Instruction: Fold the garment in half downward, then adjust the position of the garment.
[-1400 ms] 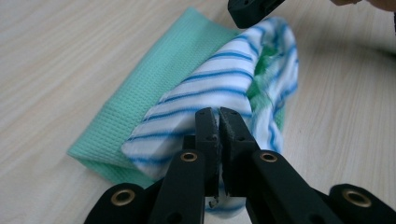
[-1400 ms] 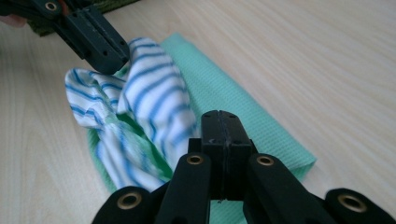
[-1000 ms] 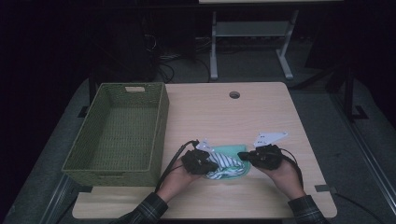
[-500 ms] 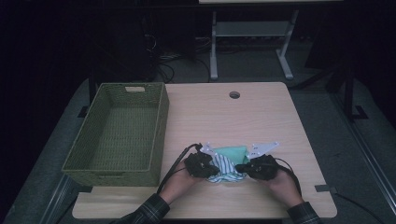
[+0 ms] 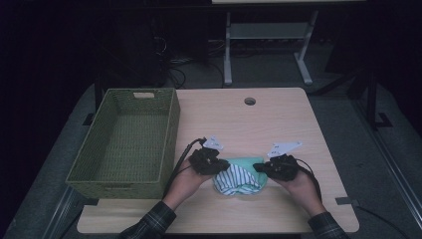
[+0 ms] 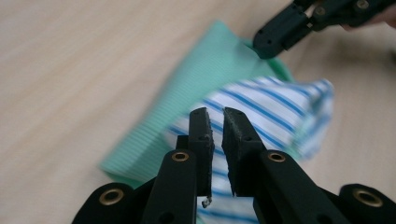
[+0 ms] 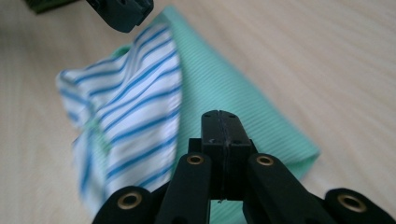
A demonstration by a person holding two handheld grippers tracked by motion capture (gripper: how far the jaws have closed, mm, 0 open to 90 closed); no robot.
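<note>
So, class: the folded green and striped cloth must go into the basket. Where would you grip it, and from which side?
Grip the cloth at its two short ends, one gripper coming in from each side. It lies flat and folded on the table, so pinching both ends should keep the fold together when it is lifted across to the basket.

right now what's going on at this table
A person is folding a small cloth, green on one face and blue-striped white on the other, near the front of the wooden table. The left gripper has just been easing its fingers apart a little, with nothing clamped between them, above the striped part. The right gripper is shut beside the green edge. An empty green wicker basket sits at the left.
</note>
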